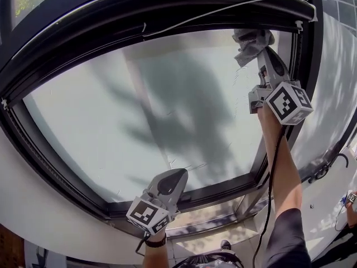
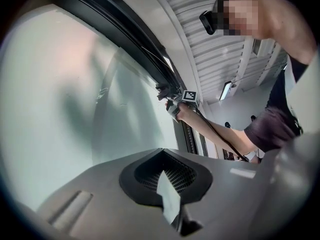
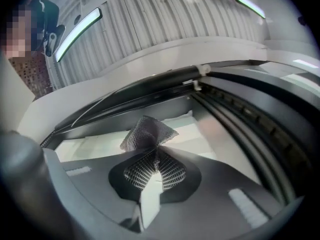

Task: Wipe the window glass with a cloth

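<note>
Right gripper [image 1: 260, 52] clamped on crumpled grey mesh cloth [image 1: 249, 41] at pale frosted window glass [image 1: 167, 105] (upper right corner); left gripper [image 1: 174, 178] jaws together, empty.

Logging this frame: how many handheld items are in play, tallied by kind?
Grippers: 2 (left gripper, jaws together and empty; right gripper, jaws closed on fabric)
Cloths: 1 (grey mesh cloth, pinched in the right gripper near the window's top right corner)
Total: 3
</note>
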Motion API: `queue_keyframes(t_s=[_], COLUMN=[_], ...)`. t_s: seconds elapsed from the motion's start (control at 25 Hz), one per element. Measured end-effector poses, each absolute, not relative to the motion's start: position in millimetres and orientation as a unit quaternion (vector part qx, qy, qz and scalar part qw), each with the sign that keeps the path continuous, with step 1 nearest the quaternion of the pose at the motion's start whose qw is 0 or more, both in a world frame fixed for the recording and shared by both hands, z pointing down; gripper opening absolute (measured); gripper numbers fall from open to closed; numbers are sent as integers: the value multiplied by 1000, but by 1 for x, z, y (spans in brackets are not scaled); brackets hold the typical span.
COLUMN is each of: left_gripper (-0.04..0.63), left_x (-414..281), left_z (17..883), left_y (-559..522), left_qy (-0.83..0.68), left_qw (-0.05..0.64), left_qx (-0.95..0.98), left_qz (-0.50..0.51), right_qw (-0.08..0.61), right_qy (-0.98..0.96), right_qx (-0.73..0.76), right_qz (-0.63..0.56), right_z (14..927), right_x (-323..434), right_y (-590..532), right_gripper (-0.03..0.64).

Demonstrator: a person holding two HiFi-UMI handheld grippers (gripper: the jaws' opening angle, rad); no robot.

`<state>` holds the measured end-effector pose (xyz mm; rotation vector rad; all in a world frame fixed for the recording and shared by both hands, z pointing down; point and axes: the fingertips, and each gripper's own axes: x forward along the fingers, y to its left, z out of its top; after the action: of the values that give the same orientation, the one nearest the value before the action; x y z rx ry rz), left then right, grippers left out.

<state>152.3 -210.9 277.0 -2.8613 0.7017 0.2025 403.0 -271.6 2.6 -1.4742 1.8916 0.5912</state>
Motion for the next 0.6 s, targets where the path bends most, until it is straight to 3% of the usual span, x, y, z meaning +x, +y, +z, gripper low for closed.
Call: queue_keyframes(t_s=[0.28,0.6], left_gripper=[2,2], left_x=[170,132], left_z=[282,283], left_y=[-220,-211], left_qy=[226,250], left_qw=[92,96], left_qx=[-967,-959], left_qz=[71,90], right_qw=[286,140], right_qy=[712,815], right_qx=[-591,-515], right_qz=[247,224], right_z=[6,15], right_x=[418,250], right_y=[-265,-271], right_gripper=[14,15])
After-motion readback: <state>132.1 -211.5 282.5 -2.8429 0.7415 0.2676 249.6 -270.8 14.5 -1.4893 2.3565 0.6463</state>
